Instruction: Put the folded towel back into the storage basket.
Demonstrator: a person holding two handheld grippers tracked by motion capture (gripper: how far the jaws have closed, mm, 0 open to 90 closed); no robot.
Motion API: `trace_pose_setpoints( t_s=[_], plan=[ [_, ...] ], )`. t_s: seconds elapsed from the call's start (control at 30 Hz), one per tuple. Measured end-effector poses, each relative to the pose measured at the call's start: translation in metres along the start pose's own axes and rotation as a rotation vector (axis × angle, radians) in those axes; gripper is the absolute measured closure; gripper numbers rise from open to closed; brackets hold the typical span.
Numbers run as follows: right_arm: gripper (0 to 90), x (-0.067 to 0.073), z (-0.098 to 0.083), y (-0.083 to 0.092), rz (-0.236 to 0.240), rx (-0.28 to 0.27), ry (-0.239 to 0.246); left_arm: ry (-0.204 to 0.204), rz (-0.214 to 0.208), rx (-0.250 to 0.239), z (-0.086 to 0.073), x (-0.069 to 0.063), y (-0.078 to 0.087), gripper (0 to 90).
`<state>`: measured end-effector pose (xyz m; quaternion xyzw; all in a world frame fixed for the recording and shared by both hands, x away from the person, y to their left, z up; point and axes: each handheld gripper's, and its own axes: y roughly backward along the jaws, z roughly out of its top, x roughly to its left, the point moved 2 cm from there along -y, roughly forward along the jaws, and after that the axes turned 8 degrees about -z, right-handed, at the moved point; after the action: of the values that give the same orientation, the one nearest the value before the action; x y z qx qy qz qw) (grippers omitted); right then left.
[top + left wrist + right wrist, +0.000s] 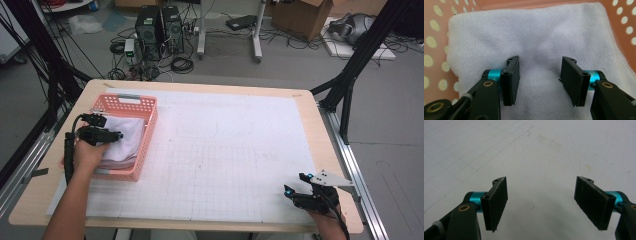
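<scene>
While no writing is legible, the pink basket [148, 131] holds a folded white towel [536, 40]. Left gripper [540, 80] hangs over it, jaws apart, gripping nothing. Right gripper [541, 202] gapes wide over the gridded mat [225, 165].

Towel [544, 37] fluffy terry cloth; basket [439, 25] matt perforated plastic.

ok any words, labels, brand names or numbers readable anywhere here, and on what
None can be read.
Pink perforated plastic basket: no label visible.
Folded white terry towel in it: no tag or print visible.
White gridded paper mat on the table: only ruled lines and faint pencil outlines, no figures legible.
Black computer towers and brown cardboard box on the floor: any marks too small and blurred to read.
</scene>
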<state>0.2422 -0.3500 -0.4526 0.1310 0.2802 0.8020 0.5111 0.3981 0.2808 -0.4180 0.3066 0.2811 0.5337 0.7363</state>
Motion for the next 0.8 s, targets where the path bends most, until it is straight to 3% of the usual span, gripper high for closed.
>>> trace_pose_setpoints(
  t_s=[0.1, 0.2, 0.23, 0.27, 0.4, 0.47, 0.57, 0.7, 0.8],
  plan=[
    [26.3, 0.000, 0.000, 0.001, 0.000, -0.004, -0.001, 0.040, -0.070, -0.061, 0.002, 0.002, 0.008, 44.3],
    [26.3, -0.001, 0.001, 0.002, -0.002, -0.010, -0.003, 0.058, -0.153, -0.240, 0.005, 0.004, 0.028, 43.0],
    [26.3, -0.001, 0.001, 0.002, -0.003, -0.010, -0.002, 0.060, -0.169, -0.269, 0.006, 0.004, 0.032, 42.5],
    [26.3, -0.001, 0.001, 0.002, -0.004, -0.008, -0.004, 0.073, -0.196, -0.345, 0.007, 0.005, 0.040, 40.4],
    [26.3, 0.001, 0.002, 0.002, 0.002, -0.019, -0.002, 0.036, -0.268, -0.531, 0.007, 0.000, 0.064, 33.8],
    [26.3, 0.001, 0.004, 0.003, 0.000, -0.029, -0.006, 0.017, -0.300, -0.575, 0.006, -0.005, 0.072, 29.1],
    [26.2, 0.001, 0.005, 0.004, -0.004, -0.045, -0.004, -0.006, -0.305, -0.593, 0.002, -0.012, 0.079, 18.4],
    [26.2, 0.002, 0.007, 0.006, -0.015, -0.063, -0.003, -0.042, -0.331, -0.648, -0.006, -0.029, 0.088, 19.0],
    [26.2, 0.002, 0.008, 0.007, -0.018, -0.072, -0.003, -0.072, -0.375, -0.694, -0.013, -0.048, 0.093, 18.6]
  ],
)
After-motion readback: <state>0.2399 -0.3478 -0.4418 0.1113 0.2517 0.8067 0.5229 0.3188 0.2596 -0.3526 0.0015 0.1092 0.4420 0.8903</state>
